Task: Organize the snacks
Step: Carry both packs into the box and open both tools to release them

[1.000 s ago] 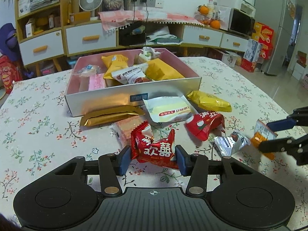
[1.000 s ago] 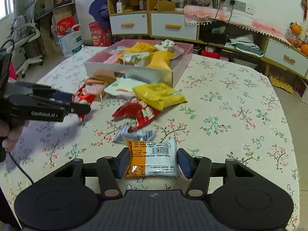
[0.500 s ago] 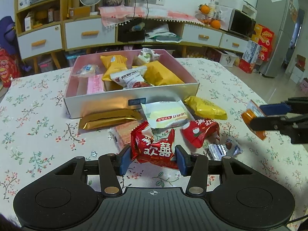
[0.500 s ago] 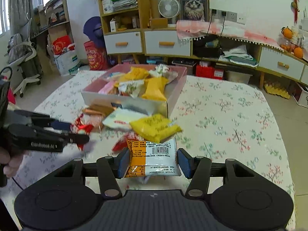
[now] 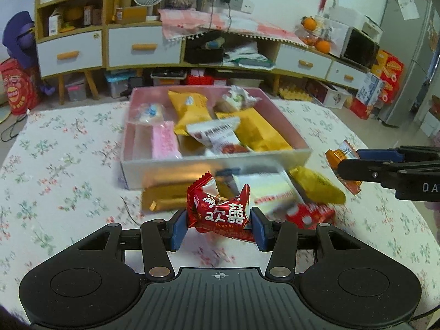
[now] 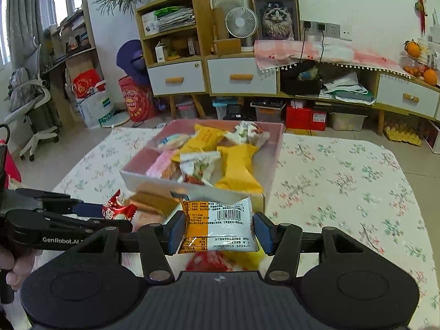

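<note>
My left gripper (image 5: 218, 224) is shut on a red snack packet (image 5: 220, 211) with white characters, held above the table in front of the pink box (image 5: 214, 162). My right gripper (image 6: 218, 229) is shut on an orange and white snack packet (image 6: 218, 227) with a barcode, held just before the box (image 6: 271, 162). The box holds several yellow, pink and white packets. In the left wrist view the right gripper (image 5: 343, 165) holds the orange packet (image 5: 337, 155) at the right. In the right wrist view the left gripper (image 6: 121, 217) holds the red packet (image 6: 118, 210) at the left.
Loose packets lie on the floral tablecloth (image 5: 63, 170) before the box: a gold bar (image 5: 165, 198), a white packet (image 5: 269, 189), a yellow packet (image 5: 316, 187), a red one (image 5: 310, 214). Cabinets and shelves (image 5: 132, 44) stand beyond the table.
Both grippers have risen from the table with their packets and moved toward the pink box. The loose packets stay on the cloth.
</note>
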Demonstrator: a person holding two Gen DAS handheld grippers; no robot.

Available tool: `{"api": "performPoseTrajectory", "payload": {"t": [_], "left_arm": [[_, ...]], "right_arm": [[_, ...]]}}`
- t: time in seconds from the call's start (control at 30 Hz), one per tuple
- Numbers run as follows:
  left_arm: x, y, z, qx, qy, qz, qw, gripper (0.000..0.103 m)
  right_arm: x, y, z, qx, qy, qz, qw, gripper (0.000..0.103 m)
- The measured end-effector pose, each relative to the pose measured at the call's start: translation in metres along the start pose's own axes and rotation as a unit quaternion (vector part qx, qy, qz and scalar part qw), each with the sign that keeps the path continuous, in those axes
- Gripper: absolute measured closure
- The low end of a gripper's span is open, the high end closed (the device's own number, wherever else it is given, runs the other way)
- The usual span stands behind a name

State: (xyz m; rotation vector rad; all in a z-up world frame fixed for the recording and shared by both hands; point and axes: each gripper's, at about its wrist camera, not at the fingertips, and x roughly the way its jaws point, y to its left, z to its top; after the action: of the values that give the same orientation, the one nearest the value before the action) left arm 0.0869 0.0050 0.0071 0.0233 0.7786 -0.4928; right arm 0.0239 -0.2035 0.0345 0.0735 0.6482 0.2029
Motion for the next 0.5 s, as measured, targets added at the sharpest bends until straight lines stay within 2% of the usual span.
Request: {"api": "performPoseTrajectory", "payload": {"t": [0.23, 0.5], "left_arm": [[0.01, 0.019, 0.022, -0.029, -0.009, 0.012, 0.9995, 0.057], [0.035, 0.031, 0.044, -0.031, -0.017, 0.049, 0.9981, 0.057]], "right_arm": [[0.023, 0.002, 0.018, 0.031, -0.002, 0.001, 1.0, 0.079], [0.049, -0.003, 0.032, 0.065, 0.002, 0.001, 0.998, 0.078]]}}
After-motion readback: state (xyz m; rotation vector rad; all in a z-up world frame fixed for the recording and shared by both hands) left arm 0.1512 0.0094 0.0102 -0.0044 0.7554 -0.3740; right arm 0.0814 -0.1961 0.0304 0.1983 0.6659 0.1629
